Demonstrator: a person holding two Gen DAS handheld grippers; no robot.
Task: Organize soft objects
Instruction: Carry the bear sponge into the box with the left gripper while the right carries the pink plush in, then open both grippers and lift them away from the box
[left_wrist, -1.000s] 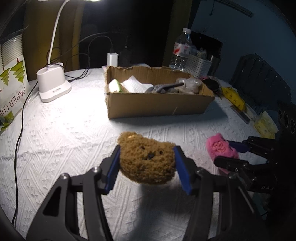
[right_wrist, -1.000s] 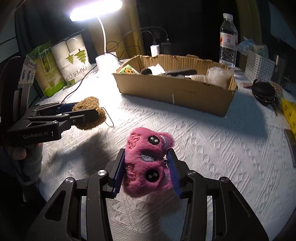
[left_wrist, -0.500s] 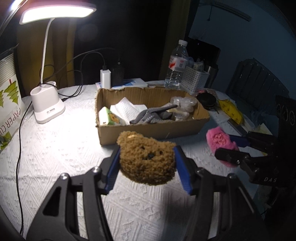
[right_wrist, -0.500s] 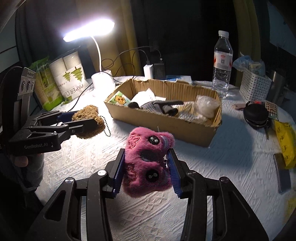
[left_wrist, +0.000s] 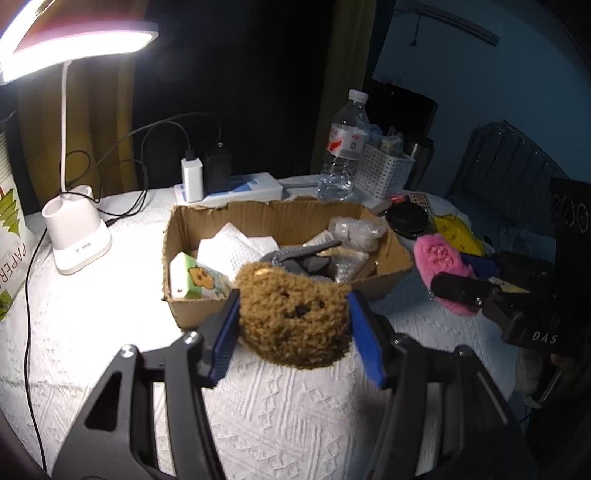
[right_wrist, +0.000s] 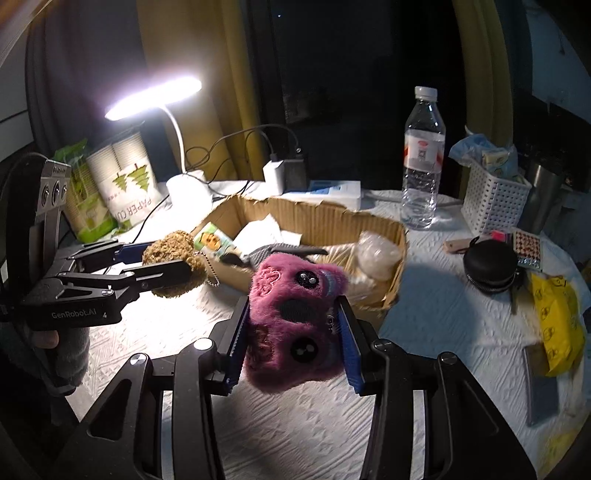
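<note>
My left gripper (left_wrist: 293, 325) is shut on a brown fuzzy plush (left_wrist: 291, 314) and holds it in the air just in front of the near wall of an open cardboard box (left_wrist: 280, 218). My right gripper (right_wrist: 291, 332) is shut on a pink furry plush (right_wrist: 291, 317) with black button eyes, held above the table near the box's (right_wrist: 332, 218) front right. Each gripper shows in the other's view: the left one with the brown plush (right_wrist: 173, 258), the right one with the pink plush (left_wrist: 439, 262). The box holds tissue, a small carton, a grey glove and plastic bags.
A white desk lamp (left_wrist: 75, 236) stands left of the box with cables behind it. A water bottle (right_wrist: 423, 162), a white basket (right_wrist: 491, 195), a black round case (right_wrist: 489, 264) and yellow packets (right_wrist: 557, 321) sit to the right. A paper-cup pack (right_wrist: 125, 181) stands at the left.
Both grippers have risen and moved toward the box with their plushes still held. The box interior now shows from above, and the plushes sit closer to its front wall.
</note>
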